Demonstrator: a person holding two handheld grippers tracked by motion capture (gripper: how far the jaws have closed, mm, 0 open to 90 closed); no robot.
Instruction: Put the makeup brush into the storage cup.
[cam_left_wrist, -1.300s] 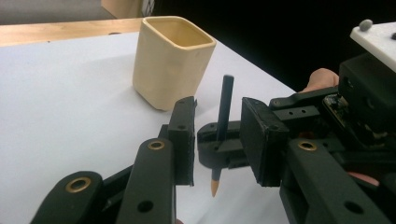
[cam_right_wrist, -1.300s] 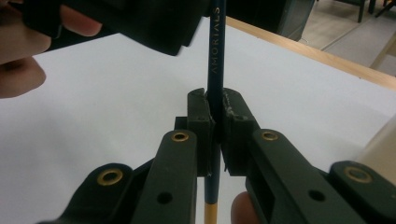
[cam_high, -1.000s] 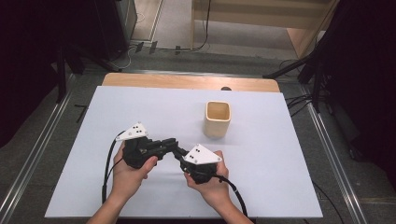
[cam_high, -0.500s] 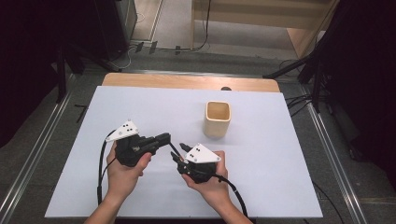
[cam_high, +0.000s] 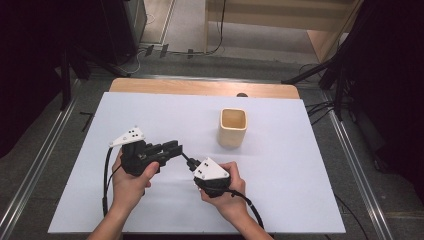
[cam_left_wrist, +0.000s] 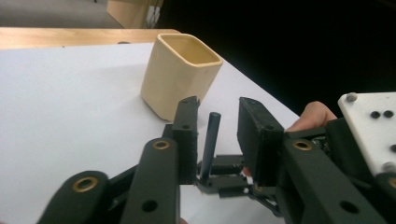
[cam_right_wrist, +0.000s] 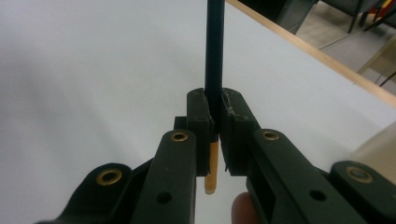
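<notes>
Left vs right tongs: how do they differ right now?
The right tongs are shut on a thin black pen with a tan end; the left tongs are open and have just been opening, their pads standing clear of the pen between them. In the high view the left tongs point right toward the cup, the right tongs point up-left. Both are black, hand-held, with white top plates.

Pen (cam_right_wrist: 215, 51): far end cut by top edge in right gripper view; mid-section hidden between pads of right tongs (cam_right_wrist: 214, 122). Cup (cam_right_wrist: 376, 142): corner only, blurred, cut by right edge. Person's forearms cut by bottom edge in high view. Pen there too small to tell.
</notes>
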